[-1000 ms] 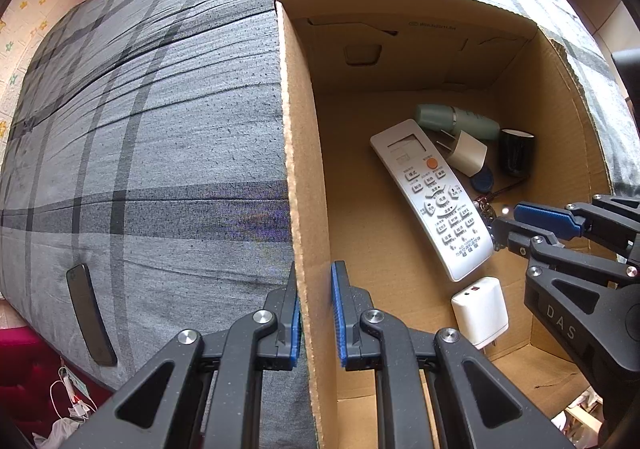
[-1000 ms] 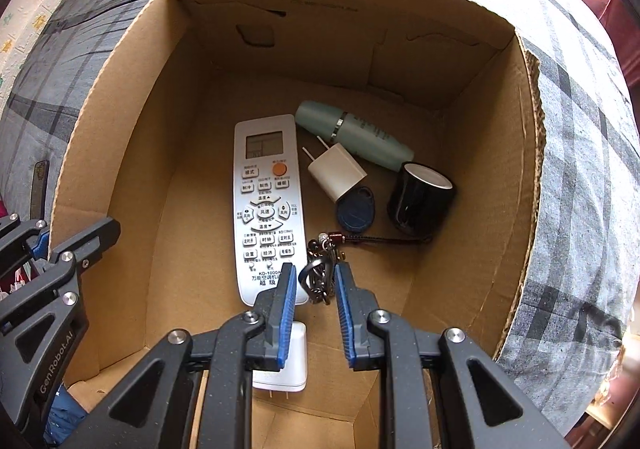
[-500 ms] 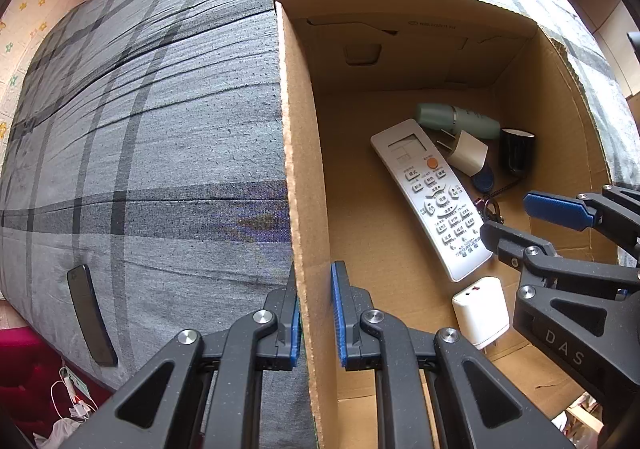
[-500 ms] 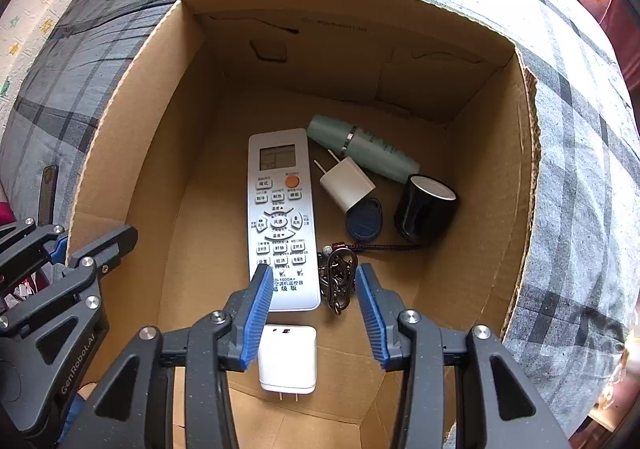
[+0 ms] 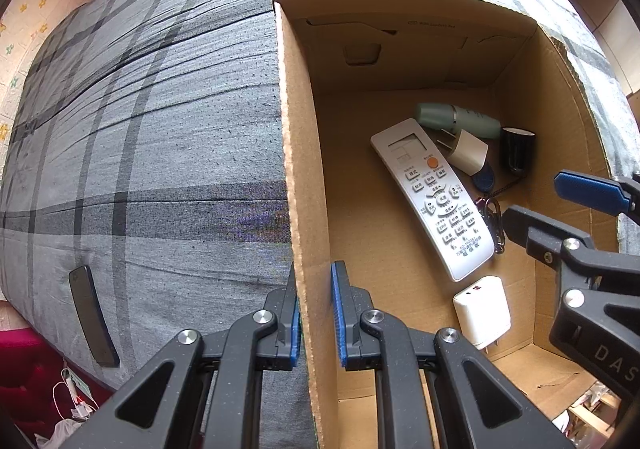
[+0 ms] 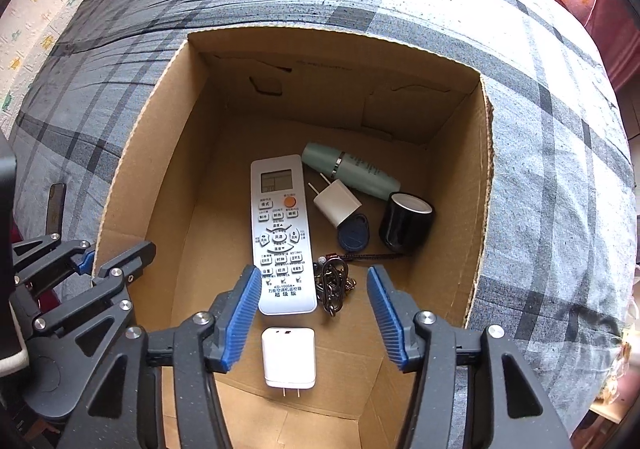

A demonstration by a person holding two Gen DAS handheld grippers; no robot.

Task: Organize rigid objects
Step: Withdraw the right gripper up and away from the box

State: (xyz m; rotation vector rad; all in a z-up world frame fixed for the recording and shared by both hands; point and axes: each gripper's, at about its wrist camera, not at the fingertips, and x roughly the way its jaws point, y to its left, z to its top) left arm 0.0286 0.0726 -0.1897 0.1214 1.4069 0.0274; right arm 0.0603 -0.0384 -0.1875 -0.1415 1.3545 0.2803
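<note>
An open cardboard box (image 6: 160,153) sits on a grey plaid bed. On its floor lie a white remote (image 6: 280,233), a bunch of keys (image 6: 334,285), a white charger (image 6: 289,357), a small white plug (image 6: 338,203), a blue fob (image 6: 354,237), a black cup (image 6: 406,221) and a teal bottle (image 6: 352,169). My right gripper (image 6: 312,271) hangs over the keys with its jaws opening; the keys rest on the floor below, untouched by the pads. My left gripper (image 5: 314,277) is shut on the box's left wall (image 5: 296,153).
A dark phone (image 5: 92,323) lies on the plaid bedcover (image 5: 160,129) left of the box, near the bed's edge. A red surface and cables show below that edge. The box walls stand high around the right gripper.
The right gripper went from shut on the keys to wide apart and rose a little. The keys now lie on the box floor. The left gripper kept its hold on the wall.
</note>
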